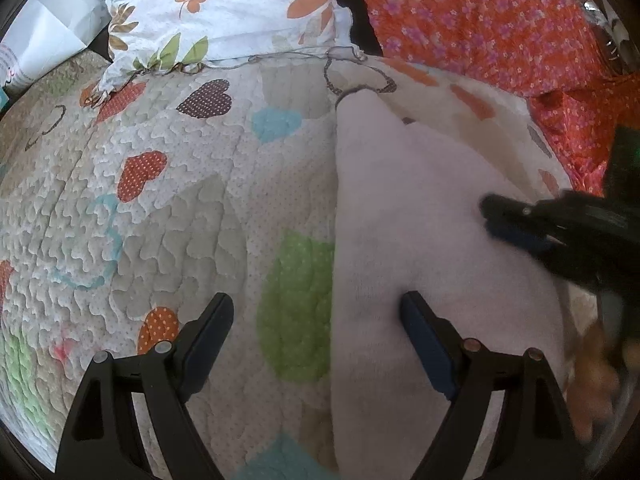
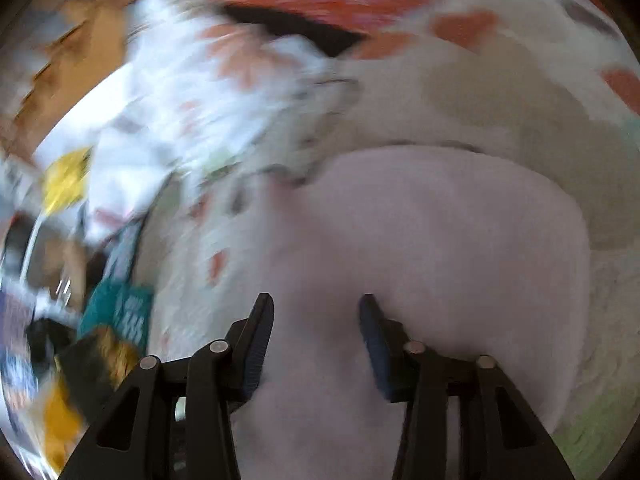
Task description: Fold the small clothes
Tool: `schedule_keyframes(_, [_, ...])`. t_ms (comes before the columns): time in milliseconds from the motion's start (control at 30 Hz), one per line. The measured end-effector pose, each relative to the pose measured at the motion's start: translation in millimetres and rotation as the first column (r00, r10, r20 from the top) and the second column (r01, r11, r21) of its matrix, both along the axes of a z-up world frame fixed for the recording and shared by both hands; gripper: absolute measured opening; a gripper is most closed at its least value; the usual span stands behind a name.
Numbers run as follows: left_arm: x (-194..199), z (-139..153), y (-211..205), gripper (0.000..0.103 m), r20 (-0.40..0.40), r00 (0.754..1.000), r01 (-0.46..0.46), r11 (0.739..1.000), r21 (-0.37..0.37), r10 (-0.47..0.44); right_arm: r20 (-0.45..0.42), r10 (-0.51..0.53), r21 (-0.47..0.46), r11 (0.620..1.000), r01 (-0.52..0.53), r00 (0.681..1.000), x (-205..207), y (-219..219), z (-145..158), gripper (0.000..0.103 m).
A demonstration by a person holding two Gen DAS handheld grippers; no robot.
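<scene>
A pale pink garment lies flat on a quilted bedspread with coloured hearts. In the left wrist view my left gripper is open and empty, straddling the garment's left edge near its lower end. My right gripper comes in from the right, low over the garment; its jaws look nearly closed there. In the blurred right wrist view the right gripper is open over the pink garment, with nothing between the fingers.
A white floral pillow lies at the head of the bed. An orange flowered cloth lies at the back right. A cream cloth with orange marks lies beside the garment. White bags stand at far left.
</scene>
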State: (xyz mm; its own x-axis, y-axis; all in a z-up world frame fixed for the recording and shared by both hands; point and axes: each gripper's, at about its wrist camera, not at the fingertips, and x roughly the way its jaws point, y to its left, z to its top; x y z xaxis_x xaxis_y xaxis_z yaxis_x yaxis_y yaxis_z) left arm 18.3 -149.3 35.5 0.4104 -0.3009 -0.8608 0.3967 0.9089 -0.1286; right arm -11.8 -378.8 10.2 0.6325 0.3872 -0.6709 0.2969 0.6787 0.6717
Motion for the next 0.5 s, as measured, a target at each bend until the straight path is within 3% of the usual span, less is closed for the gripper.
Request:
schedule_keyframes(67, [0, 0, -1, 0.087, 0.007, 1.0, 0.002, 1.0, 0.009, -0.002, -0.075, -0.15, -0.128, 0.982, 0.139, 0.986, -5, -21, -1, 0.014])
schedule_keyframes(167, [3, 0, 1, 0.088, -0.011, 1.0, -0.009, 1.0, -0.001, 0.009, -0.045, -0.265, -0.286, 0.927, 0.242, 0.963, -19, -34, 20, 0.027])
schedule_keyframes(267, [4, -2, 3, 0.088, -0.028, 0.999, -0.02, 1.0, -0.02, 0.02, 0.07, -0.253, -0.216, 0.941, 0.262, 0.965, -31, -36, 39, 0.027])
schedule_keyframes(333, [3, -2, 5, 0.088, -0.029, 0.999, -0.032, 0.999, -0.034, 0.031, 0.131, -0.166, -0.138, 0.973, 0.184, 0.977, -28, -22, 44, 0.028])
schedule_keyframes(467, [-2, 0, 8, 0.088, -0.007, 0.999, -0.034, 0.998, -0.044, 0.034, 0.115, 0.044, 0.007, 0.999, -0.045, 0.992, -3, 16, 22, 0.036])
schedule_keyframes(500, [-2, 1, 9, 0.088, -0.006, 0.999, -0.034, 0.998, -0.047, 0.033, 0.075, 0.052, -0.018, 0.999, -0.05, 0.996, 0, 20, 16, 0.036])
